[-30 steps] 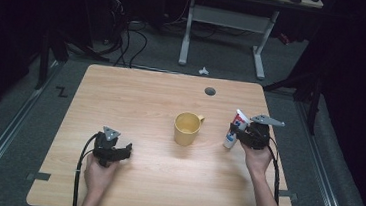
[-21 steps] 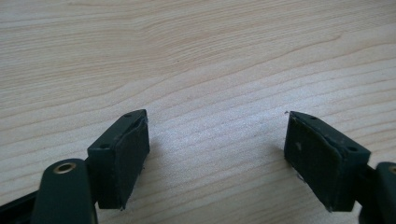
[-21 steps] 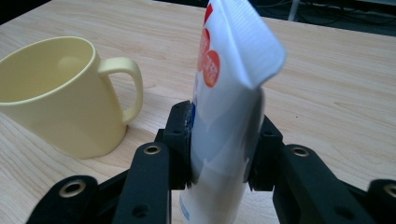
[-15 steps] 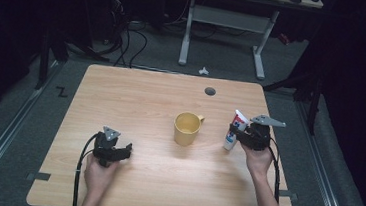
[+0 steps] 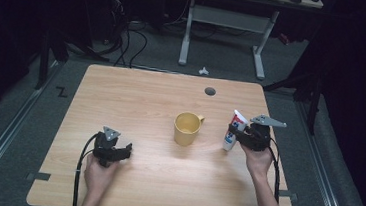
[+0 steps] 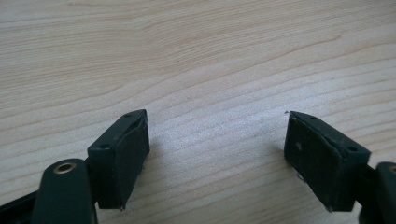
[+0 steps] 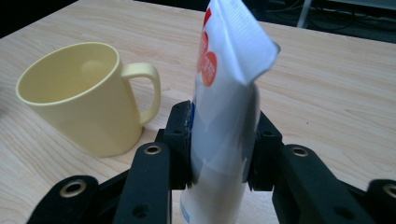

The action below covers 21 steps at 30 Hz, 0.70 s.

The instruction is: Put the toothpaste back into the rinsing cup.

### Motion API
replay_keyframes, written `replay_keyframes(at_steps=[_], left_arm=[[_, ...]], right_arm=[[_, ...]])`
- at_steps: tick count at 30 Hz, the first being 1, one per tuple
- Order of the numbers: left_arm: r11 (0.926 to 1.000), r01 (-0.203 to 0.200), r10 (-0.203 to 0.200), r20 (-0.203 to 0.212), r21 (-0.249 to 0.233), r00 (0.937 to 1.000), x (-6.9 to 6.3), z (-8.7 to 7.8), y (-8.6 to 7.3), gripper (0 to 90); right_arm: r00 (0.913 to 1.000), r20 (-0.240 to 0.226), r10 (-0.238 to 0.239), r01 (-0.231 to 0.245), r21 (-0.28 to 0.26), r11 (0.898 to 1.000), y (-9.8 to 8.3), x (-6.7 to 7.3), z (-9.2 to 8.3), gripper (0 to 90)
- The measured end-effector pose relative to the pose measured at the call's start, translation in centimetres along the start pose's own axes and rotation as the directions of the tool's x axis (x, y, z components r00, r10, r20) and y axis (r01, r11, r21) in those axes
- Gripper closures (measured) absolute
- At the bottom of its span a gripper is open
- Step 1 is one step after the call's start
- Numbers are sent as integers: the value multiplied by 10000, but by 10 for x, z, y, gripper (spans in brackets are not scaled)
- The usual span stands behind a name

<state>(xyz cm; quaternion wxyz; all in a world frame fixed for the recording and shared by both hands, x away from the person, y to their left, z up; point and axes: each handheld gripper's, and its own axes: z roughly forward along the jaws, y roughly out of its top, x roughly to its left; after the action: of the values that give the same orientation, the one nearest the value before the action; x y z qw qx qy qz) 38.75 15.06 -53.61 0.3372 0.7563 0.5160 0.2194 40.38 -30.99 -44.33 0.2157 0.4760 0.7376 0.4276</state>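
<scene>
White tube [image 7: 224, 116] upright, squeezed by right gripper [image 7: 219, 144] | mug [image 5: 187, 128] at 9 o'clock | left gripper [image 6: 217, 154] jaws wide, empty | risk: soft tube may slip or tip.

Pale yellow mug [image 7: 79, 95], white tube [image 7: 224, 116] with red-orange dots, black tool [image 7: 219, 140]

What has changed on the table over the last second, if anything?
Nothing visibly changed. The right gripper stays clamped on the upright toothpaste tube beside the yellow mug, and the left gripper still rests open on the table with nothing between its jaws.
</scene>
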Motion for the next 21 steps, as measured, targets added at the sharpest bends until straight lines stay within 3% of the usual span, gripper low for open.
replay_keyframes(at_steps=[11, 21], left_arm=[[10000, 0, 0, 2, -2, 10000, 0, 0, 0, 226], [10000, 12, -12, 13, -4, 10000, 0, 0, 0, 226]], right_arm=[[9987, -352, -374, 370, -110, 9993, 11, 14, 2, 673], [9979, -551, -332, 326, -120, 9994, 12, 19, 4, 674]])
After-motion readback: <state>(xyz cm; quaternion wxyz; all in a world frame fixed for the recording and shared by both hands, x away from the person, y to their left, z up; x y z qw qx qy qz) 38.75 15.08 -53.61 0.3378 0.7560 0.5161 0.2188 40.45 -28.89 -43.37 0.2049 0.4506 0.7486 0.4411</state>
